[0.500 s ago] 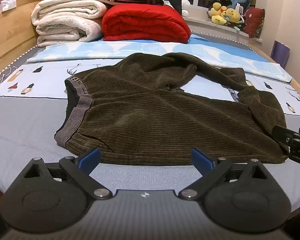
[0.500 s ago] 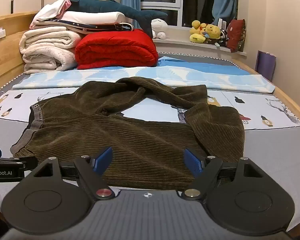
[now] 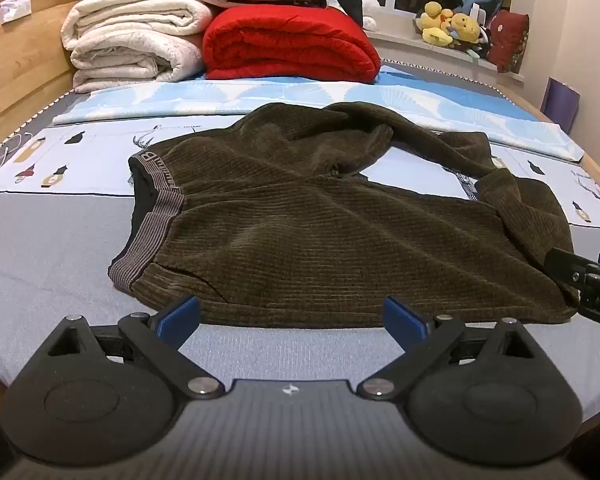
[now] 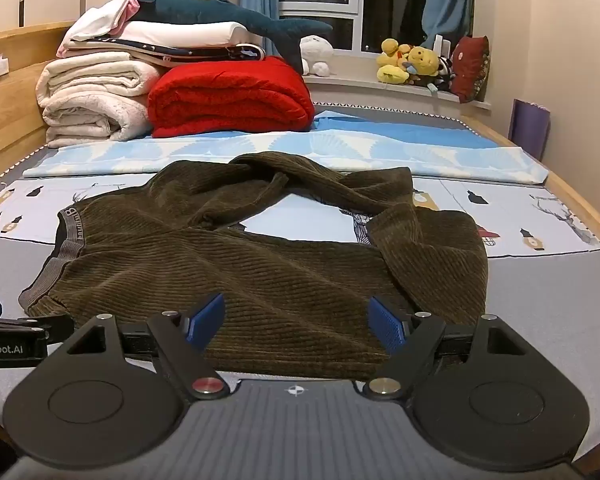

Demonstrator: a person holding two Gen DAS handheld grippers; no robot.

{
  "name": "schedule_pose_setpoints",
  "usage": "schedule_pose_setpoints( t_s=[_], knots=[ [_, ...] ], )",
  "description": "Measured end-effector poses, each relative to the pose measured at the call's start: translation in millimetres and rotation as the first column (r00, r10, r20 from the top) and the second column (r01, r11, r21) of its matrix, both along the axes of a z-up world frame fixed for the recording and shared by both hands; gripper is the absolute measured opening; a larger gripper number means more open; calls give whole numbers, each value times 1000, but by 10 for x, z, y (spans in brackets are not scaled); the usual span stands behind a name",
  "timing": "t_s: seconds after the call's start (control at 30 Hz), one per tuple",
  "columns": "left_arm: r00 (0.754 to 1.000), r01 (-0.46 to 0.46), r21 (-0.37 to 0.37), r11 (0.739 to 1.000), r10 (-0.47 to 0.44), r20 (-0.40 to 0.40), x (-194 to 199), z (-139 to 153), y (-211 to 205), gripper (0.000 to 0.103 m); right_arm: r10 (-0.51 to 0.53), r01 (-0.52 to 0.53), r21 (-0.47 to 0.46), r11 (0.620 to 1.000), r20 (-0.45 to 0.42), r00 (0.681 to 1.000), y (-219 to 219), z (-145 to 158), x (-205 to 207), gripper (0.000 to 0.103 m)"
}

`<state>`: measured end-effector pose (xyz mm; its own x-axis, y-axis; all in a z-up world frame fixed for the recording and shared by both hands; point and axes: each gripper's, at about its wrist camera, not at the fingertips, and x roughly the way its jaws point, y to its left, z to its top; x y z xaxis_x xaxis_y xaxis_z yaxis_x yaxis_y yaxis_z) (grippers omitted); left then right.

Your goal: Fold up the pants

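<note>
Dark olive corduroy pants [image 3: 320, 224] lie on the bed, waistband [image 3: 156, 216] to the left, legs bent back in a loop at the far side. They also show in the right wrist view [image 4: 260, 264]. My left gripper [image 3: 291, 318] is open and empty, just short of the pants' near edge. My right gripper [image 4: 296, 322] is open and empty, its blue pads [image 4: 206, 318] over the near edge of the pants. The right gripper shows at the right edge of the left wrist view [image 3: 584, 280]; the left gripper shows at the left edge of the right wrist view [image 4: 16, 336].
Folded white blankets [image 3: 132, 40] and a red quilt [image 3: 288, 44] are stacked at the far end of the bed. A blue shark plush [image 4: 228, 20] lies on top. Plush toys [image 4: 412, 64] sit on the windowsill. A wooden headboard [image 3: 16, 64] runs along the left.
Both grippers have stayed nearly in place; the left wrist view has shifted very slightly. The pants have not moved.
</note>
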<state>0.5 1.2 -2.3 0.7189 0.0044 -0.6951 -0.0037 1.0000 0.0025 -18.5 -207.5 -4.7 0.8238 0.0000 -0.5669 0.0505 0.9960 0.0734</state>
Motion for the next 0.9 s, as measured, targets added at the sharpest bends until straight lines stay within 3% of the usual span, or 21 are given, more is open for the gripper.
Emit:
schedule_pose_setpoints(
  t_s=[0.9],
  knots=[
    [1000, 0, 30, 1000, 0, -8, 6, -12, -21, 99, -3, 3, 6, 1000, -3, 1000, 15, 9, -57, 80]
  ],
)
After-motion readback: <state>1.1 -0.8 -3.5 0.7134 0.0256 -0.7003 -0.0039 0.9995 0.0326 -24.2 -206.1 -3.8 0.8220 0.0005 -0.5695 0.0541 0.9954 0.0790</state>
